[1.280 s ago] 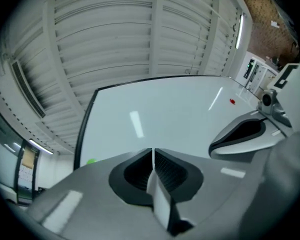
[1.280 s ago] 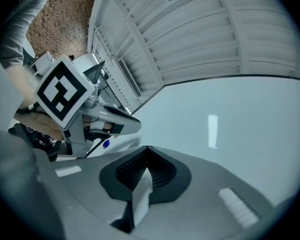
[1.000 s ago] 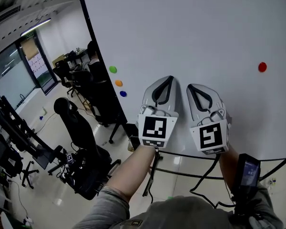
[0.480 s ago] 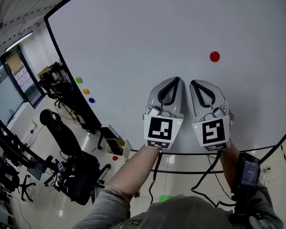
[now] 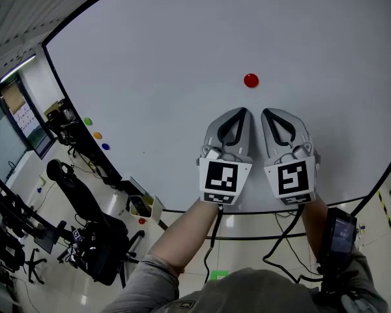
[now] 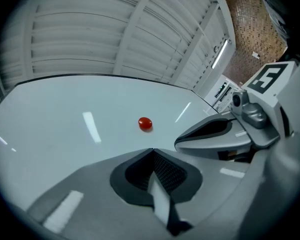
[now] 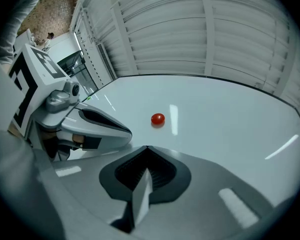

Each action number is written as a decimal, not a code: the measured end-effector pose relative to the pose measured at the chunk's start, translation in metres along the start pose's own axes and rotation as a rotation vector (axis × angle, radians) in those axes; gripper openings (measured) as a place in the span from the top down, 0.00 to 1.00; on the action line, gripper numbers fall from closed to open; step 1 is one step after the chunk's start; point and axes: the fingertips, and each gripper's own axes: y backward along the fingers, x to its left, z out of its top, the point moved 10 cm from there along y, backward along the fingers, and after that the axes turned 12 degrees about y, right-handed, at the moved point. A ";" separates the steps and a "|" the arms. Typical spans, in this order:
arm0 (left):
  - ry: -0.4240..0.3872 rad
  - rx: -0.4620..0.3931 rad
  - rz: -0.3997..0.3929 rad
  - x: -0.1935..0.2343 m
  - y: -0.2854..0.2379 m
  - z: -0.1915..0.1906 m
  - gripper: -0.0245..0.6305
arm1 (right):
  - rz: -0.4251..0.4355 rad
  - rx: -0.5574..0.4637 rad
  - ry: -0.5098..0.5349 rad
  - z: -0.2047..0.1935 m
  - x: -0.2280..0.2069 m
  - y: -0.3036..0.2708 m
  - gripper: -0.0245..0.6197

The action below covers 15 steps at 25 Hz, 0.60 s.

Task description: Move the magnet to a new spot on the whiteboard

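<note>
**Grey jaws clenched empty, red magnet just ahead on the board**

Grey and side by side, the left gripper [image 5: 239,111] and the right gripper [image 5: 269,112] are held up in front of the whiteboard [image 5: 169,51], tips pointing towards it. Each gripper's own view shows its jaws pressed together with nothing between them: the left gripper [image 6: 152,149] meets at a closed point, and so does the right gripper [image 7: 147,147]. Each carries its cube with square markers on the back, the left cube [image 5: 224,180] and the right cube [image 5: 293,179] facing the head camera.

The red magnet [image 5: 251,80] sits on the white surface just beyond the two tips, roughly between their lines, and apart from both. From the left gripper it shows slightly above the closed jaws [image 6: 145,124]; from the right gripper it sits just above them too [image 7: 158,119]. Neither gripper touches it.

Further out, near the board's left edge, three small magnets form a slanted row: green [image 5: 87,120], orange [image 5: 97,135] and blue [image 5: 105,147]. Below the board, a black office chair [image 5: 85,207] stands on the glossy floor.
</note>
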 end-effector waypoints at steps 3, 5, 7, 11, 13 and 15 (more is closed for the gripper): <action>-0.015 -0.018 0.020 -0.001 0.001 0.000 0.96 | 0.000 -0.008 0.003 -0.004 0.003 0.003 0.95; -0.037 -0.047 0.053 -0.001 -0.001 0.005 0.96 | 0.001 -0.013 0.003 -0.006 0.002 0.004 0.95; -0.061 -0.084 0.090 -0.005 -0.011 0.017 0.95 | 0.003 -0.019 0.002 -0.010 -0.010 0.006 0.95; -0.098 -0.111 0.120 -0.015 -0.030 0.035 0.78 | 0.004 -0.028 0.001 -0.016 -0.030 0.011 0.95; -0.113 -0.110 0.128 -0.016 -0.036 0.039 0.74 | 0.006 -0.032 -0.002 -0.017 -0.032 0.012 0.95; -0.124 -0.110 0.137 -0.018 -0.041 0.040 0.70 | 0.008 -0.035 -0.003 -0.019 -0.034 0.013 0.95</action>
